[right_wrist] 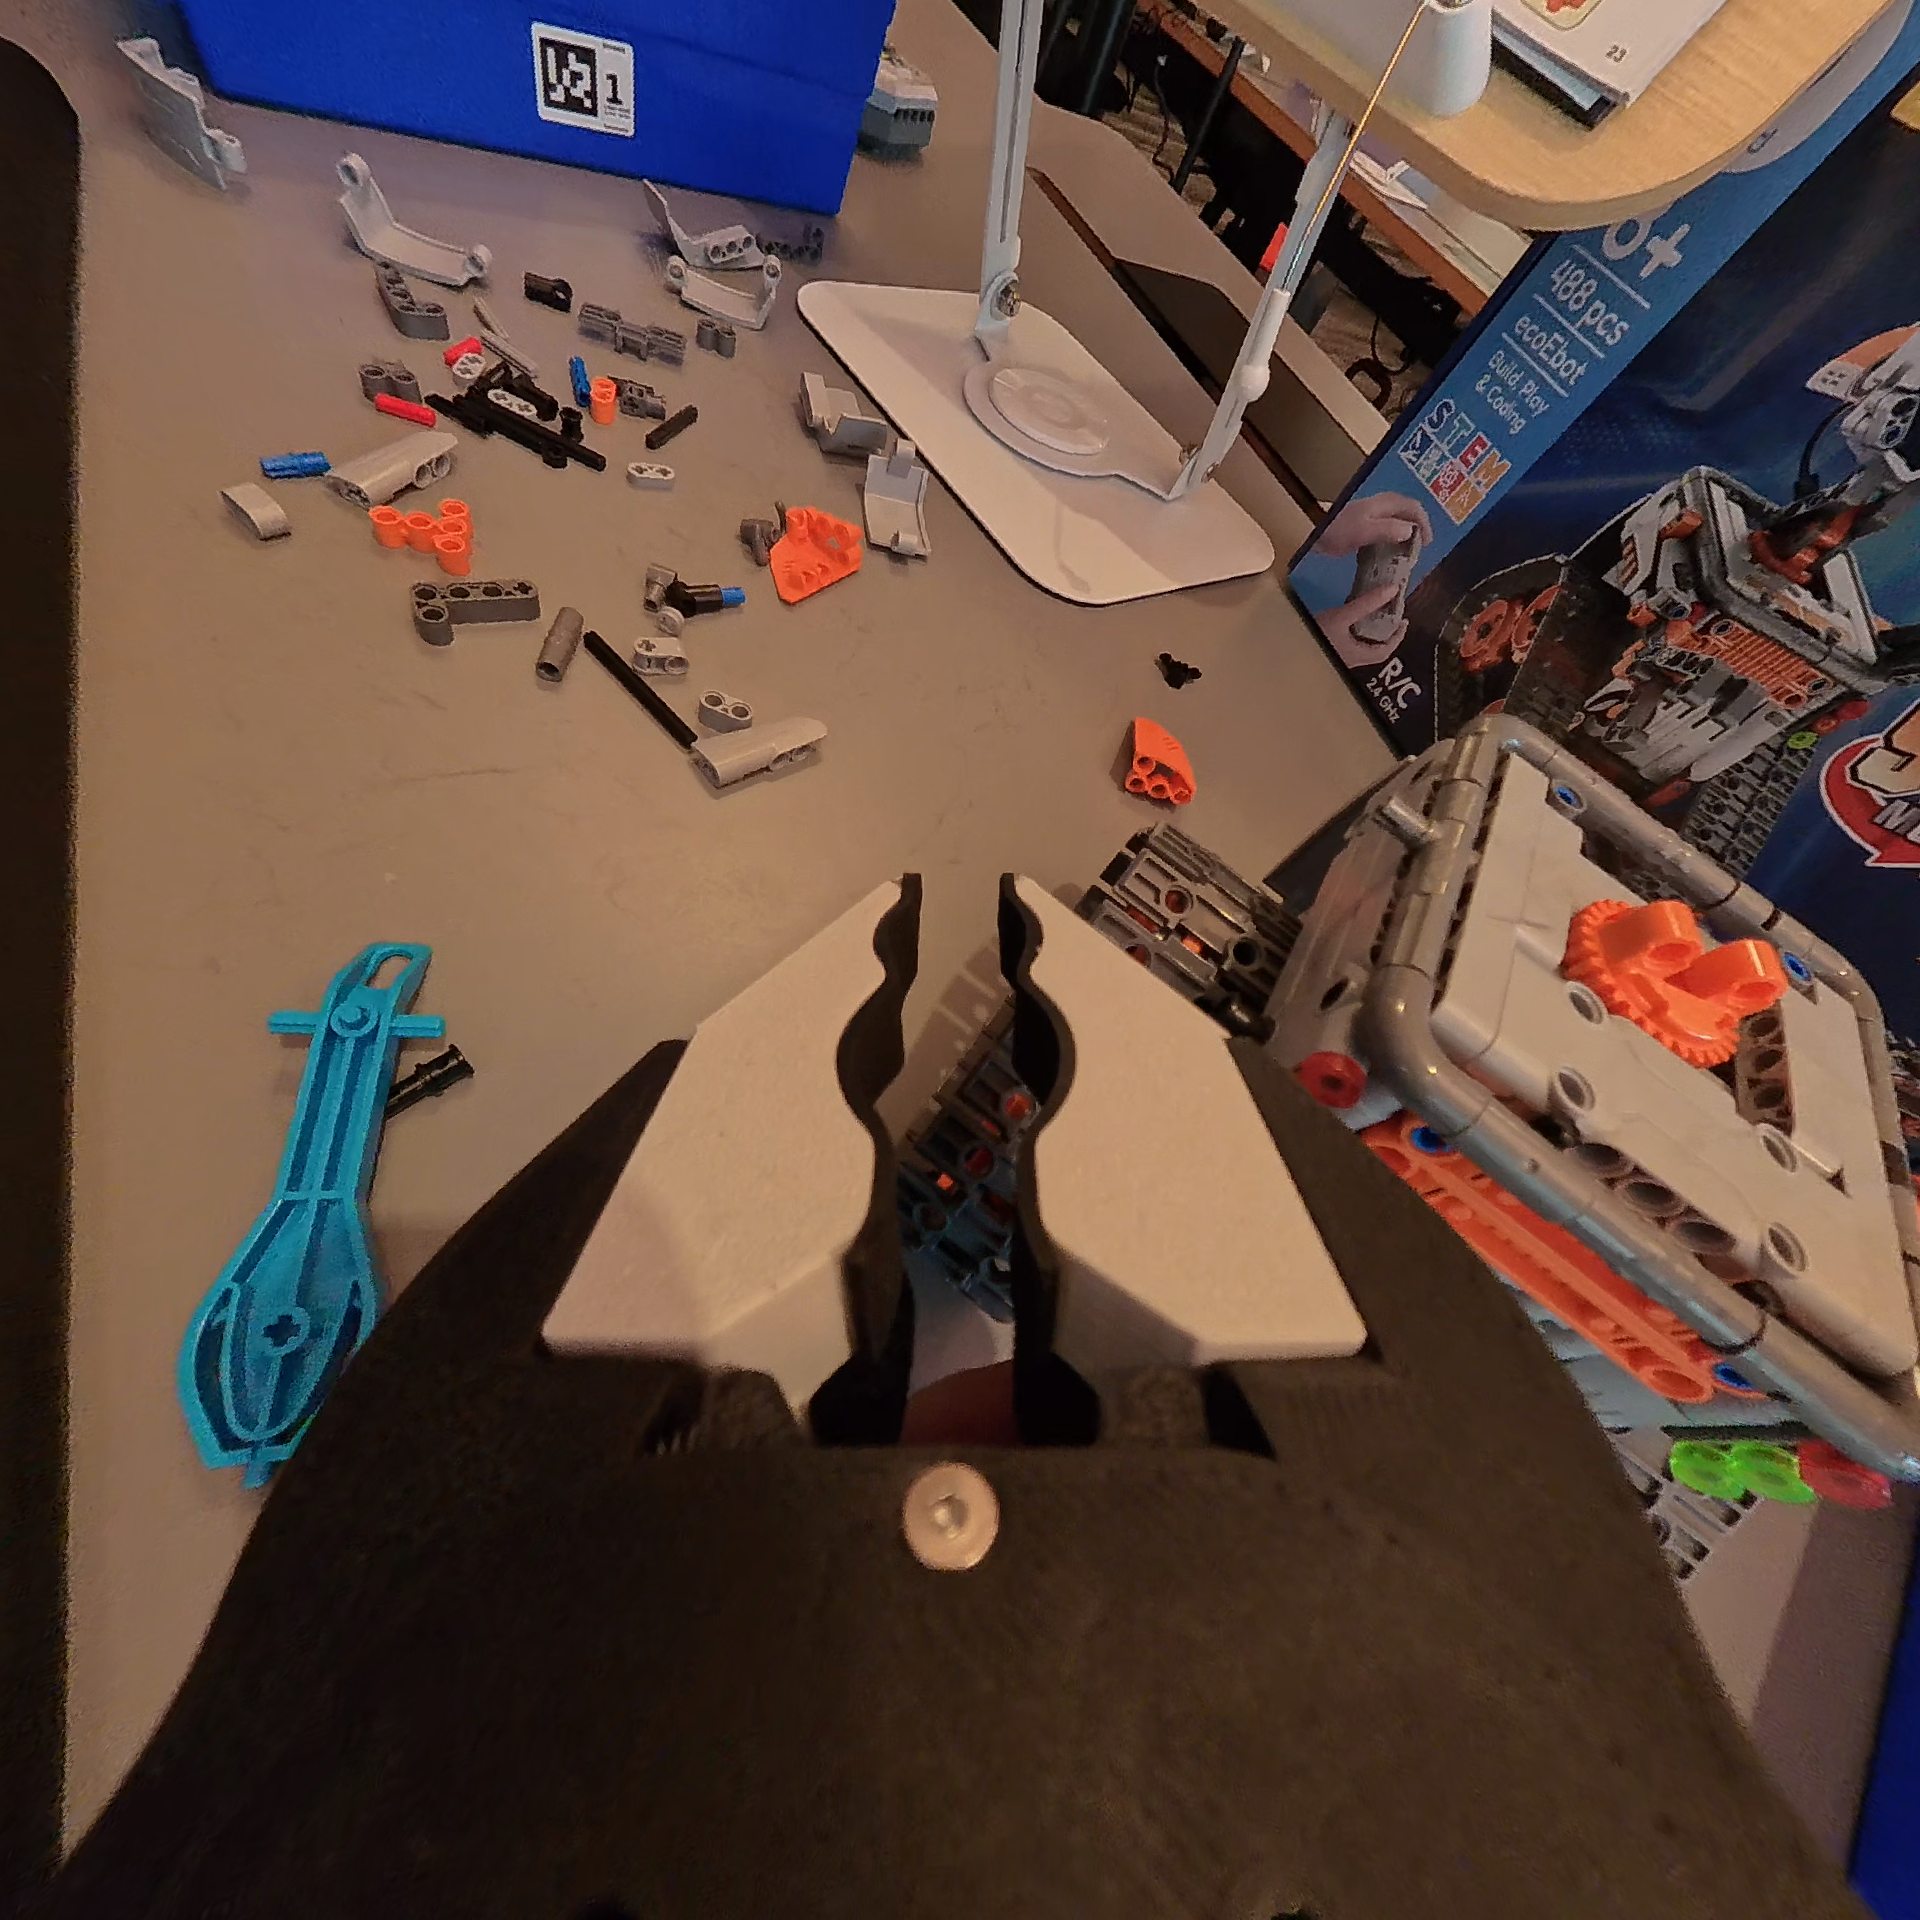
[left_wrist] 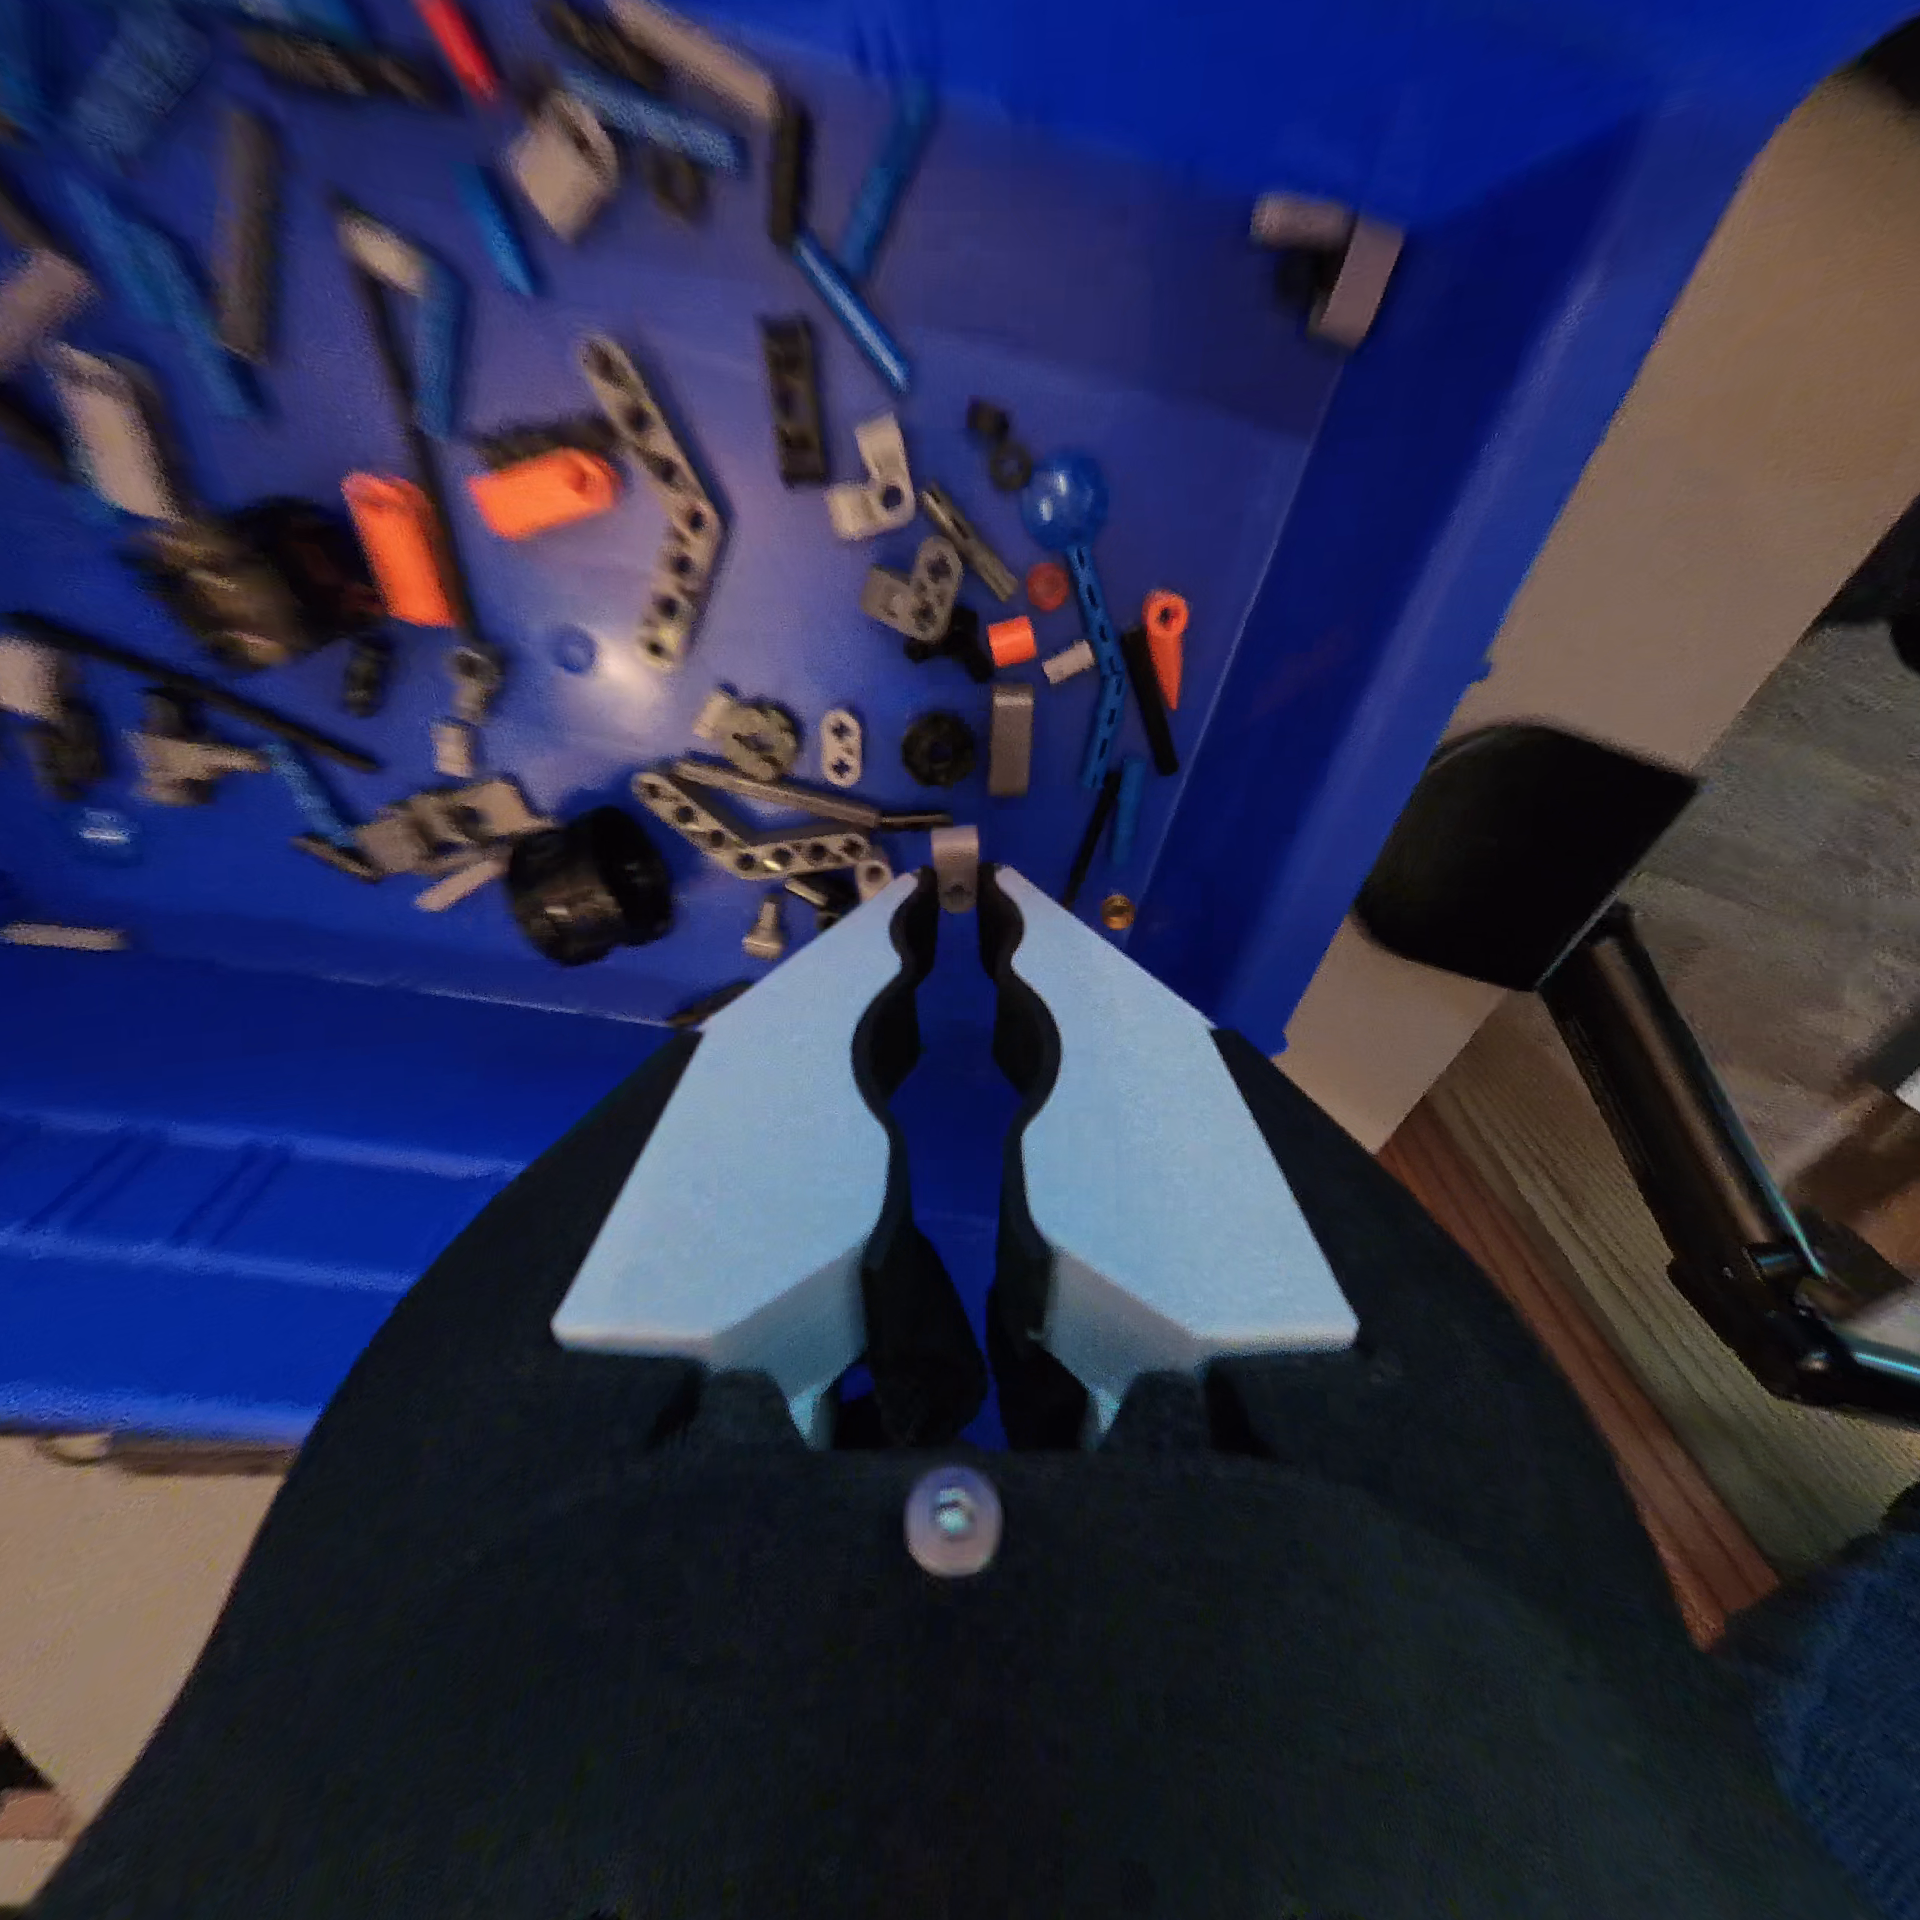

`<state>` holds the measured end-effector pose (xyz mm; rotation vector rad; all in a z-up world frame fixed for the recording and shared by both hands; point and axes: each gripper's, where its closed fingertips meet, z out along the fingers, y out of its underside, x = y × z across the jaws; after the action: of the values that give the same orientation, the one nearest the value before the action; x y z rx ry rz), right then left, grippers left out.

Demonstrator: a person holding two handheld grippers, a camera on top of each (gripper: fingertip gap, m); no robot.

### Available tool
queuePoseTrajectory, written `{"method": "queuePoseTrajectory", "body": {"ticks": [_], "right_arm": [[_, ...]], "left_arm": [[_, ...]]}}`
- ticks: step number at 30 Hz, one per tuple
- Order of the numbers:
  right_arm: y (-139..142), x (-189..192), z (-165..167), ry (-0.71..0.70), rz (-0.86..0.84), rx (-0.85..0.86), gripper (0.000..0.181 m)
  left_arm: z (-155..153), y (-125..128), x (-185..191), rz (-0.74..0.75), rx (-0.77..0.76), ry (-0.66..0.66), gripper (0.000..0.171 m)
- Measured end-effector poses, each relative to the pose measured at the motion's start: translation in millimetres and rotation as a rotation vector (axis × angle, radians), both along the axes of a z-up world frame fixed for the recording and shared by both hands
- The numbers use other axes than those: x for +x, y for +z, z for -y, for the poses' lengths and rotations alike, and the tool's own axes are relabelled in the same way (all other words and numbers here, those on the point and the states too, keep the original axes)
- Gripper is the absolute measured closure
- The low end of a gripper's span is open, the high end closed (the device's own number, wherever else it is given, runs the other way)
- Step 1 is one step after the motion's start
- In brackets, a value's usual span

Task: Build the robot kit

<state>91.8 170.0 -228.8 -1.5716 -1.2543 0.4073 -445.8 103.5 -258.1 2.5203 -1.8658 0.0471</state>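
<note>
My left gripper point(left_wrist: 956, 883) hangs over a blue bin point(left_wrist: 1195, 156) and is shut on a small grey piece point(left_wrist: 954, 862), pinched at its fingertips. Many loose grey, black, blue and orange building pieces lie on the bin floor below, among them a bent grey beam point(left_wrist: 769, 831) and a black wheel point(left_wrist: 587, 883). My right gripper point(right_wrist: 961, 894) is low over the table, with its jaws a narrow gap apart around the dark grey track point(right_wrist: 971, 1153) of a part-built robot model point(right_wrist: 1621, 1060). The track fills the gap between the pads.
Loose pieces point(right_wrist: 582, 468) lie scattered on the tan table point(right_wrist: 312, 779). A turquoise tool point(right_wrist: 301, 1195) lies at the left, an orange piece point(right_wrist: 1155, 764) ahead. A white lamp base point(right_wrist: 1039, 436), the blue bin point(right_wrist: 540, 94) and the printed kit box point(right_wrist: 1662, 468) stand behind. The tips of one gripper are about 55 cm away from the tips of the other. The black wheel point(left_wrist: 587, 883) lies some 7 cm from my left tips, 55 cm from my right tips.
</note>
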Motion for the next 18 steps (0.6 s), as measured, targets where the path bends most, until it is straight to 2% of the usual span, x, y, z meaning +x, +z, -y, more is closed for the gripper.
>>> {"method": "queuePoseTrajectory", "body": {"ticks": [4,7,9,12,14,18], "right_arm": [[1.1,-1.7,0.8,0.007,-0.005,0.001,0.168],[1.4,-2.1,0.9,0.009,-0.009,-0.001,0.168],[2.5,-2.1,1.4,0.011,-0.014,0.002,0.168],[4.4,-1.7,2.6,0.012,-0.017,0.009,0.168],[6.3,-1.4,3.4,0.014,-0.023,0.014,0.169],[5.5,-0.6,4.3,0.02,-0.023,0.01,0.168]], "left_arm": [[-27.3,58.7,58.4,0.145,0.209,-0.108,0.166],[-37.4,81.4,127.5,0.24,0.289,-0.242,0.166],[-36.2,77.5,171.5,0.26,0.275,-0.348,0.166],[-33.6,52.7,215.6,0.211,0.203,-0.473,0.167],[-35.7,33.9,231.3,0.172,0.169,-0.524,0.167],[-41.6,3.1,240.7,0.135,0.118,-0.528,0.166]]}}
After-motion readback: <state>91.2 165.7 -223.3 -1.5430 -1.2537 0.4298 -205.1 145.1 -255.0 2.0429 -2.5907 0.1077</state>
